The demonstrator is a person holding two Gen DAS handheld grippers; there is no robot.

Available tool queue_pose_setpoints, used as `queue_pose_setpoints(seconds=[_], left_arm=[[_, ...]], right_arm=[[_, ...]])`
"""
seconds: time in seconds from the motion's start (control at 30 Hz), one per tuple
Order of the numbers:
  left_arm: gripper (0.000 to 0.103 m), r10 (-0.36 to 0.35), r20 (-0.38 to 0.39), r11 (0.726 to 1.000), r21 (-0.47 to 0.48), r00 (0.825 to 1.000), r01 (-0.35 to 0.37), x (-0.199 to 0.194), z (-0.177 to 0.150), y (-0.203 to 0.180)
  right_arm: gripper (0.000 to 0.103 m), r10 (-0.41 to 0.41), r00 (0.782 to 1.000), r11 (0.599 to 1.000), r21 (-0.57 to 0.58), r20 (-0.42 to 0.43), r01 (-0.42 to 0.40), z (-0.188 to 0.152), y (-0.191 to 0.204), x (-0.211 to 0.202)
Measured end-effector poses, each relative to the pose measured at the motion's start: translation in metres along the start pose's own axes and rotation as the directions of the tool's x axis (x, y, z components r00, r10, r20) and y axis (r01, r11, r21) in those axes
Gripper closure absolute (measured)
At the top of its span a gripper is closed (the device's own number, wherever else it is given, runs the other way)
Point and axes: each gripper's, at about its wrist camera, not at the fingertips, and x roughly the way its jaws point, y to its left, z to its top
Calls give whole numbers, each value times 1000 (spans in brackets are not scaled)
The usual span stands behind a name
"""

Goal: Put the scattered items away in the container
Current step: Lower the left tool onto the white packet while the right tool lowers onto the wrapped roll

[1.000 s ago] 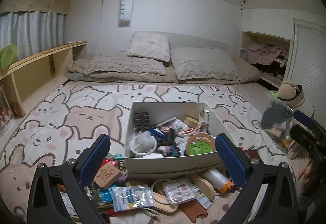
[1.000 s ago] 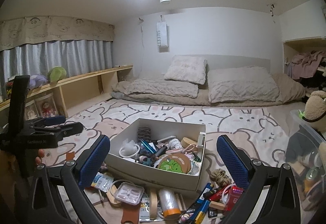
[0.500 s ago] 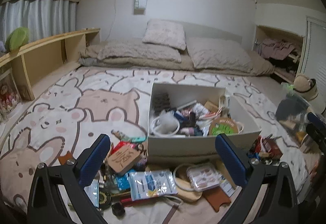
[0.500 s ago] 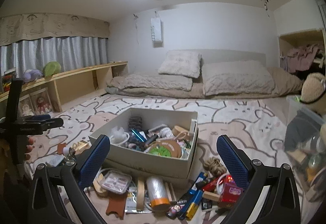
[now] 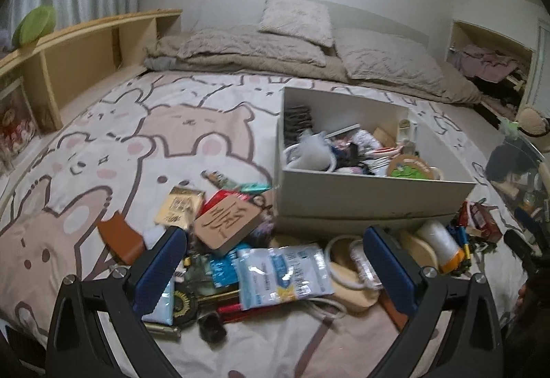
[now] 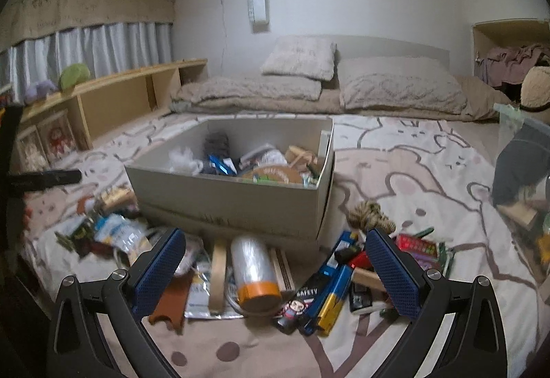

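Note:
A white cardboard box [image 5: 371, 196] half full of small items stands on the bed; it also shows in the right wrist view [image 6: 227, 196]. Scattered items lie in front of it. My left gripper [image 5: 275, 268] is open and empty above a blue-white plastic packet [image 5: 285, 275], near a brown tag with black writing [image 5: 227, 220]. My right gripper [image 6: 275, 275] is open and empty above a clear tape roll with an orange end [image 6: 254, 271], next to a blue-yellow pack [image 6: 330, 288] and a rope knot [image 6: 371, 216].
The bedspread [image 5: 144, 144] has a bear and rabbit print. Pillows [image 6: 398, 86] lie at the back. A wooden shelf [image 6: 113, 96] runs along the left. A clear plastic bin [image 6: 522, 165] stands at the right. The left gripper's handle [image 6: 37, 178] shows at the right view's left edge.
Both grippers have moved down and closer to the scattered pile in front of the box. The left one has also shifted left. Both stay open and empty.

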Motion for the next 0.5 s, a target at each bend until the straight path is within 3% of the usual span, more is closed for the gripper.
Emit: queue_pose_setpoints(seconds=[0.27,0.5], left_arm=[[0,86,-42,994,-64,995,-88,7,-7,46],[0,176,-121,970,-149,977,-193,17,-16,96]], right_arm=[[0,-2,996,1000,15,-87,4,-19,-1,32],[0,-11,989,1000,-10,-148,10,-29,2,48]])
